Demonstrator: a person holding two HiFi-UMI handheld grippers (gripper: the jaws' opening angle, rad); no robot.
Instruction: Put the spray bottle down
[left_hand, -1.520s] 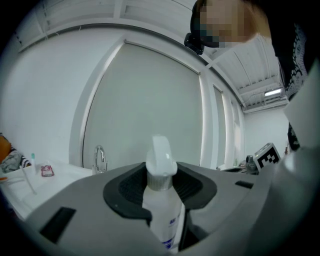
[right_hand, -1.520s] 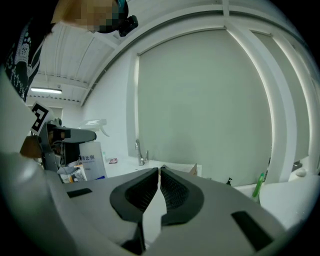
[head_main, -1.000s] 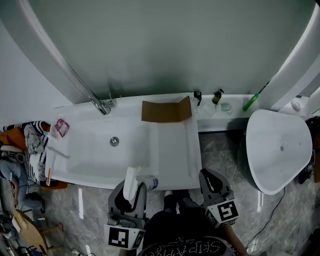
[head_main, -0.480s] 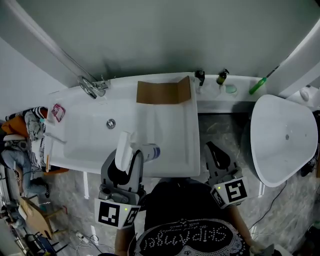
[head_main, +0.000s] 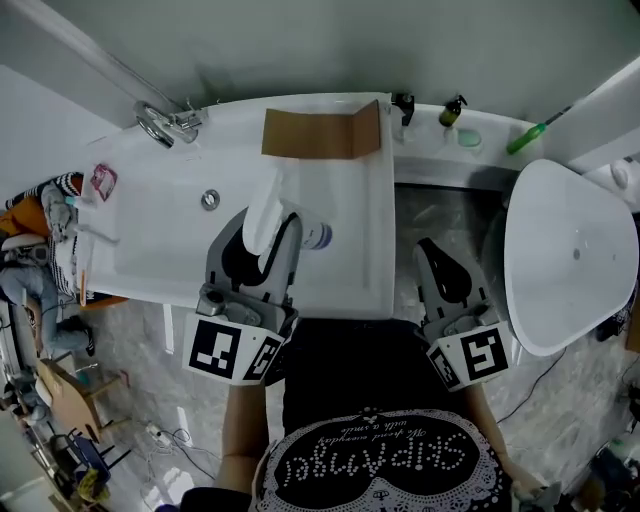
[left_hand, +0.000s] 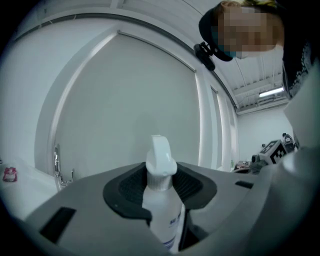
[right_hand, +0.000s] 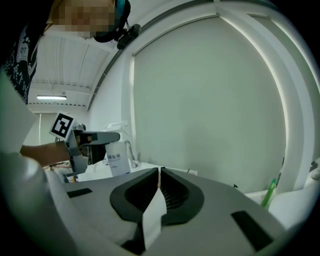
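Though the sink (head_main: 150, 230) at the left holds only its drain, the left gripper (head_main: 260, 228) is nearer the bench (head_main: 350, 230). Its fingers (left_hand: 125, 187) clamp the upright spray bottle (head_main: 265, 205) over the flat part beside the sink. The right gripper (head_main: 432, 252) pinches a thin white strip (right_hand: 152, 215).

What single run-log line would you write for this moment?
left gripper: shut on spray bottle | spray bottle: held above sink, not set down | right gripper: jaws together
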